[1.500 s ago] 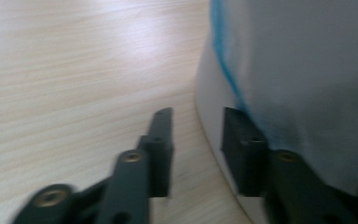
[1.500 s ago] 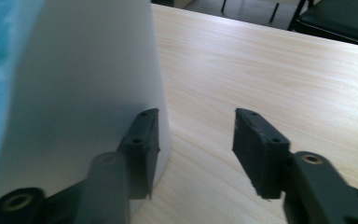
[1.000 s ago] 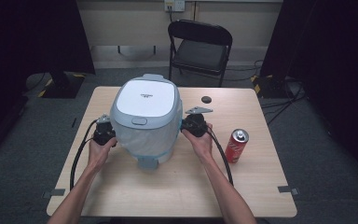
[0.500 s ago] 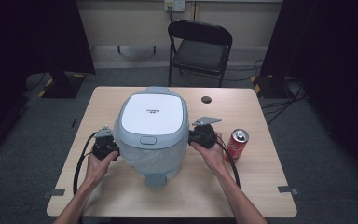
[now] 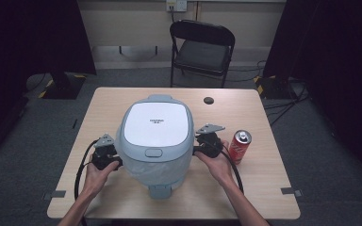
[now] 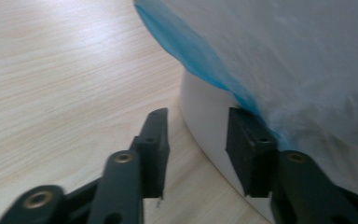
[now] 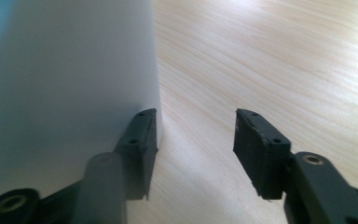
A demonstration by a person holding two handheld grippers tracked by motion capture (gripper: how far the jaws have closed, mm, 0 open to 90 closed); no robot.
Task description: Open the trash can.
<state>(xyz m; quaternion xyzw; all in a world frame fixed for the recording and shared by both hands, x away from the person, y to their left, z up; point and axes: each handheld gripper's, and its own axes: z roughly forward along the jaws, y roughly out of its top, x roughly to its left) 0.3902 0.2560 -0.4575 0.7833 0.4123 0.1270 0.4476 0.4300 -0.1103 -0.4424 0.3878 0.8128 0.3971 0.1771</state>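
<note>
- The large pale blue-grey plastic bin with a white flip lid stands on the light wooden table, near its middle and toward the person's side.
- A translucent liner bag with a blue edge shows at the bin's lower wall in the left gripper view.
- The left gripper rests just beside the bin's left flank. Its jaws have just been opening and stand apart; no pad presses on the bin, though one jaw lies close against the bag edge.
- The right gripper sits just beside the bin's right flank. Its jaws have just been opening; bare tabletop shows between them and they hold nothing.
- Progress, as a judgement: the bin appears set down in its place and both grips are released. What remains is likely to draw both hands clear.
- A red drink can stands upright to the right of the right gripper; a small dark round disc lies farther back.
- Writing: a small grey word is printed on the lid, too small to read. The can's label is not legible.
</note>
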